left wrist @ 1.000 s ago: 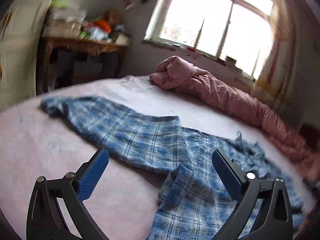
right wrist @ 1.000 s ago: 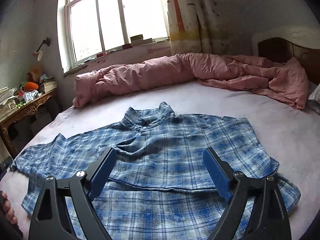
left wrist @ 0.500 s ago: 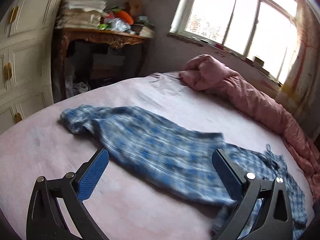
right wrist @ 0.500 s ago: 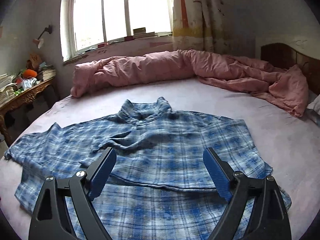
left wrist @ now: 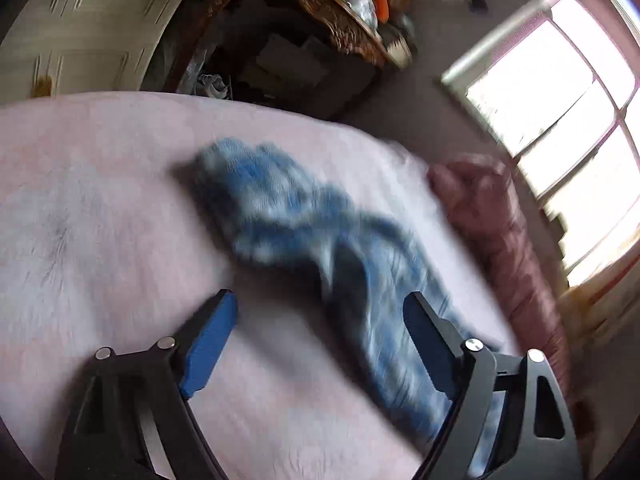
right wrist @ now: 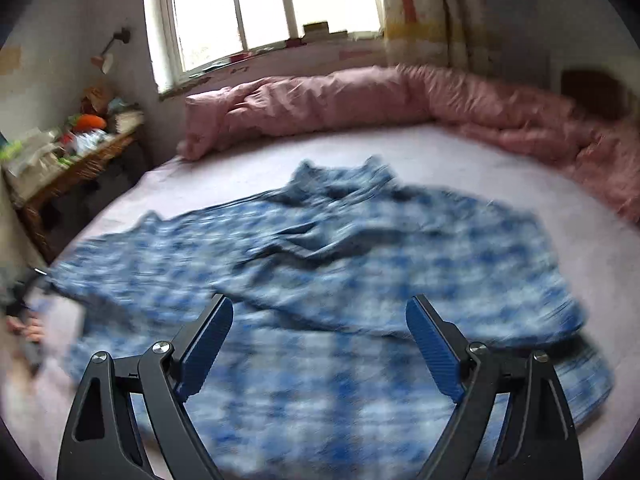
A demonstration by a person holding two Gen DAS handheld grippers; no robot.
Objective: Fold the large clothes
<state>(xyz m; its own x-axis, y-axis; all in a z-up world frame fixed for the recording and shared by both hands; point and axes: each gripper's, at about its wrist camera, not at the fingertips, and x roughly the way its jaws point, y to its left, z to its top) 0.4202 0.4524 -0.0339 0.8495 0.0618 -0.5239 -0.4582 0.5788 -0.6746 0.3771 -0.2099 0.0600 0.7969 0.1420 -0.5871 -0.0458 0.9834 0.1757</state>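
- Shirt (right wrist: 320, 280): blue plaid, spread flat on the pink bed (right wrist: 580, 264), collar toward the window (right wrist: 272, 4); motion blur hides its finer detail.
- Sleeve (left wrist: 280, 208): in the left wrist view it runs across the bed from the cuff end near the desk (left wrist: 320, 12) down past the right-hand pad.
- Left gripper (left wrist: 320, 328): jaws apart and have just been closing; bare sheet lies between the pads, with the sleeve at the right pad, and nothing is gripped.
- Right gripper (right wrist: 320, 332): jaws wide, hovering above the shirt's lower half, holding nothing.
- Quilt (right wrist: 360, 104): pink, bunched along the bed's far edge under the window.
- Hand (right wrist: 28, 328): blurred, at the frame's left edge beside the sleeve end.
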